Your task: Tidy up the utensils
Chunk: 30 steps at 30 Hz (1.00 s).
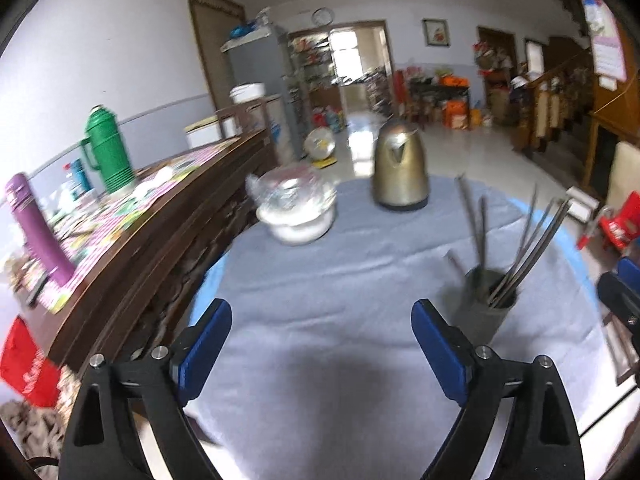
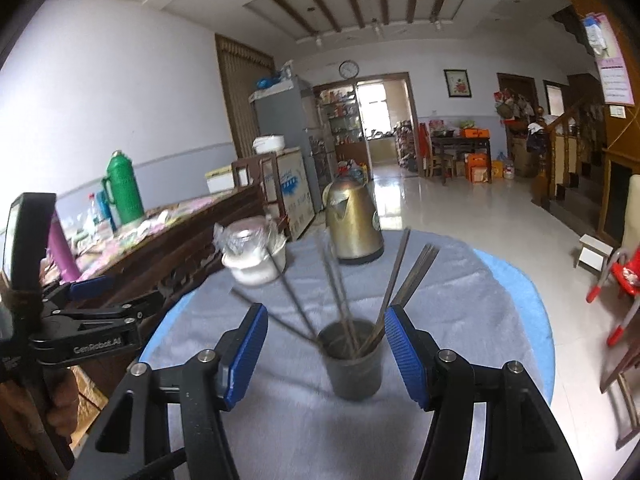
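Note:
A dark grey cup [image 2: 354,364] stands on the grey cloth-covered round table [image 2: 460,320] and holds several metal chopsticks [image 2: 394,276] that fan out upward. My right gripper [image 2: 326,354] is open and empty, with the cup between and just beyond its blue fingertips. In the left wrist view the same cup [image 1: 486,306] with chopsticks [image 1: 528,240] stands to the right of my left gripper [image 1: 322,344], which is open and empty over bare cloth. The left gripper also shows at the left edge of the right wrist view [image 2: 100,304].
A brass-coloured kettle [image 1: 400,168] and a white bowl with a clear wrapped lid [image 1: 296,208] stand at the table's far side. A dark wooden sideboard [image 1: 168,216] with green [image 1: 108,148] and purple [image 1: 38,228] flasks runs along the left. A red chair [image 2: 624,276] is at the right.

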{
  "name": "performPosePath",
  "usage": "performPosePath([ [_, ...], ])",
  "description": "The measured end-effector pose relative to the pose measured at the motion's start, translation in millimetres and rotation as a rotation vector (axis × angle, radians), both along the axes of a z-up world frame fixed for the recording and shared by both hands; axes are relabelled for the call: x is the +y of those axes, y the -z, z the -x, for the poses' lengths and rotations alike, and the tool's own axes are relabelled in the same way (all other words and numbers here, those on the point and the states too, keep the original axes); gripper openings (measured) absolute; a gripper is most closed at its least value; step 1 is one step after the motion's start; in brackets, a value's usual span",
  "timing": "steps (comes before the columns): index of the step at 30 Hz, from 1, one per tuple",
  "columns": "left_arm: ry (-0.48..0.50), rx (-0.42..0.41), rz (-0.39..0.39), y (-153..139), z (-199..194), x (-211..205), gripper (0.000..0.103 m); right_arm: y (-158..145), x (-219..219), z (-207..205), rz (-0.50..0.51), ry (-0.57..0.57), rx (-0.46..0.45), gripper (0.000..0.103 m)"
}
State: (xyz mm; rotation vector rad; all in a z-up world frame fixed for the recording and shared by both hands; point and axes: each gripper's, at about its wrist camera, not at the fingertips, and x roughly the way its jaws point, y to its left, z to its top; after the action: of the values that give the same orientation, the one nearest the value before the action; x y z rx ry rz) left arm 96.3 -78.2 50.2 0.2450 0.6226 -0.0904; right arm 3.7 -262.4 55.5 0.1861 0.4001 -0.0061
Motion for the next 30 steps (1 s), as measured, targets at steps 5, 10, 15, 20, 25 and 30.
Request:
performPosePath([
  [5, -0.019, 0.091, -0.027, 30, 17, 15, 0.092, 23, 12, 8, -0.045, -0.012, 0.077, 0.065],
  [10, -0.031, 0.153, -0.029, 54, 30, 23, 0.092, 49, 14, 14, -0.073, 0.008, 0.149, 0.065],
  [15, -0.030, 0.155, -0.019, 63, 38, 23, 0.092, 62, 10, 15, -0.096, 0.049, 0.186, 0.065],
  [20, -0.011, 0.168, -0.036, 68, 39, 13, 0.092, 65, 11, 13, -0.073, 0.060, 0.186, 0.065],
  [25, 0.006, 0.186, -0.047, 73, 35, 3, 0.092, 65, 7, 12, -0.061, 0.077, 0.177, 0.065],
  [30, 0.019, 0.184, -0.051, 71, 30, -7, 0.092, 61, -3, 10, -0.047, 0.102, 0.165, 0.065],
])
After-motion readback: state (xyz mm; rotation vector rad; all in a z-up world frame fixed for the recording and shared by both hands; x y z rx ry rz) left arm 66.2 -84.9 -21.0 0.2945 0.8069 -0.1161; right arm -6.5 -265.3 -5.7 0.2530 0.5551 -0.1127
